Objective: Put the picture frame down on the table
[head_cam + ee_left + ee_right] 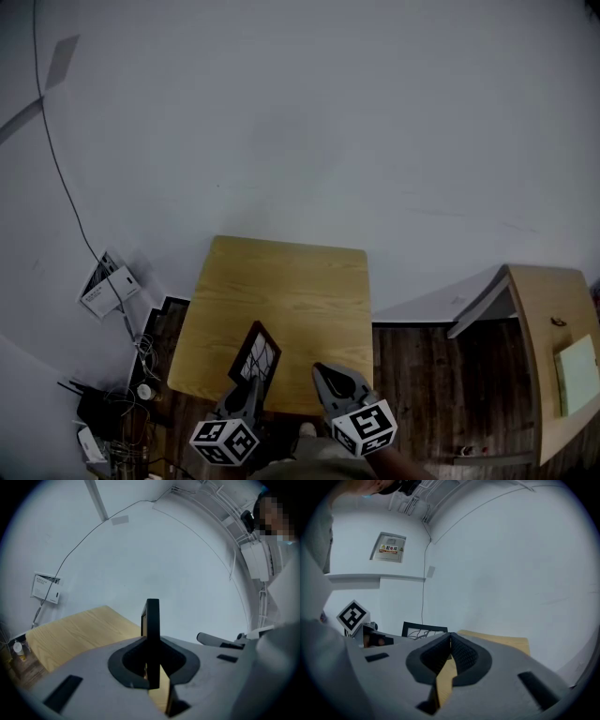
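- The picture frame, dark-rimmed, sits low in the head view, just left of centre, over the near left part of the wooden table. It stands tilted on edge rather than lying flat; whether its lower edge touches the tabletop can't be told.
- Your left gripper has it: in the left gripper view the frame shows edge-on, upright at the middle, with both jaws pinching it from either side.
- Your right gripper is just right of the frame, over the table's near edge. Its jaws are pressed together with nothing between them, and it doesn't touch the frame.
- In the right gripper view the frame appears left of centre, above the gripper's body.
- Beyond the table is a pale wall, with a thin cable running down at upper left to a white box.
- At the right edge stands a second wooden desk on a dark plank floor.
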